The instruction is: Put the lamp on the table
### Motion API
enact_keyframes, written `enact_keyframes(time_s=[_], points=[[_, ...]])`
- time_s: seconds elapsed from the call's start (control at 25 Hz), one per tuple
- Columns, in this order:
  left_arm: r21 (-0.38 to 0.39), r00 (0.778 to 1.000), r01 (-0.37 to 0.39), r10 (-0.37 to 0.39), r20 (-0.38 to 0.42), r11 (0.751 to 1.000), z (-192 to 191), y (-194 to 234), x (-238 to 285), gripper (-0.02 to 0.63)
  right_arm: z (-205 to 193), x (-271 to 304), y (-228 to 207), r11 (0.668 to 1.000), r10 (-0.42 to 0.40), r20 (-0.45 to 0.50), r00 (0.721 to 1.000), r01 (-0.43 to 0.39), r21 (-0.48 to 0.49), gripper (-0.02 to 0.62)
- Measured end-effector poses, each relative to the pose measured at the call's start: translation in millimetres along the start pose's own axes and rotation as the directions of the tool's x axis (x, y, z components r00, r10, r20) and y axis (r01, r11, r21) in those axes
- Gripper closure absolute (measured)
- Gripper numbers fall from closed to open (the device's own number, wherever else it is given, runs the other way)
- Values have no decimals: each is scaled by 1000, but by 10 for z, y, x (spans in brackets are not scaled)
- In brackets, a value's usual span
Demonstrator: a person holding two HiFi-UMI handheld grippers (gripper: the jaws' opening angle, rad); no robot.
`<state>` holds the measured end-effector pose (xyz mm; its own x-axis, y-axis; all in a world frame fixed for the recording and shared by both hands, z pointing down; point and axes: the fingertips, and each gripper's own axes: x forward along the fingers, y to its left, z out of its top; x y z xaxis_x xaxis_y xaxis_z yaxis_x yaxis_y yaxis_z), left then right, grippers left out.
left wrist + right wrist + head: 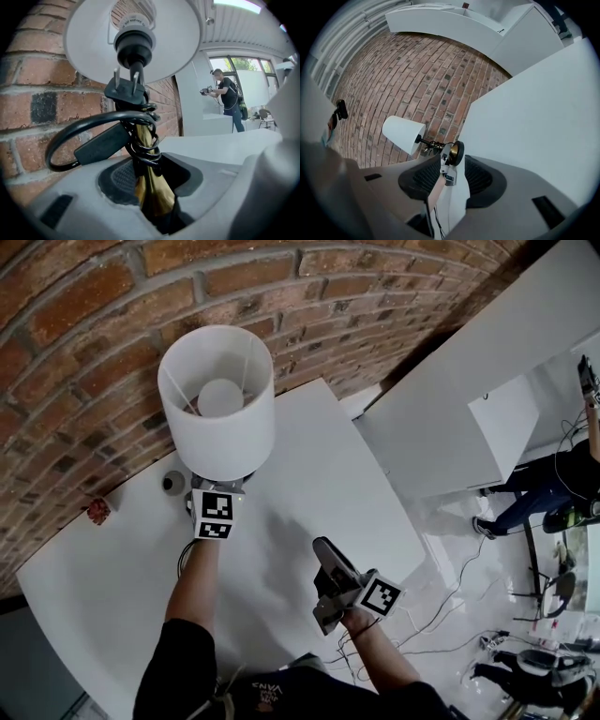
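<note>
The lamp has a white drum shade (217,404), a brass stem (151,183) and a round brass base (456,152). Its black cord is coiled round the stem, with the plug (124,91) sticking up. My left gripper (217,486) is shut on the stem just below the shade and holds the lamp upright over the white table (319,456), close to the brick wall. Whether the base touches the tabletop I cannot tell. My right gripper (323,554) hangs over the table's near edge, open, with nothing between its pads (426,176).
A brick wall (94,315) runs along the table's far side. A small black round thing (172,483) and a small red thing (97,512) lie on the table by the wall. White cabinets (450,418) stand to the right, a person (553,484) beyond them, cables (450,615) on the floor.
</note>
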<state>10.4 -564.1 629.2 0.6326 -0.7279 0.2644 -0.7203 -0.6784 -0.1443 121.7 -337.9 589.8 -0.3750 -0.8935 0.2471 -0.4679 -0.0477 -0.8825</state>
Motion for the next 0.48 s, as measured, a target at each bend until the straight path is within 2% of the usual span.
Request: enact_keyframes(time_s=[0.32, 0.48], points=[[-1, 1000, -14, 14, -26, 1000, -61, -18, -81, 433, -38, -31, 94, 1000, 14, -24, 1000, -14, -2, 448], [-25, 999, -20, 19, -35, 1000, -80, -27, -250, 398, -19, -66, 175, 998, 33, -26, 999, -34, -44, 448]])
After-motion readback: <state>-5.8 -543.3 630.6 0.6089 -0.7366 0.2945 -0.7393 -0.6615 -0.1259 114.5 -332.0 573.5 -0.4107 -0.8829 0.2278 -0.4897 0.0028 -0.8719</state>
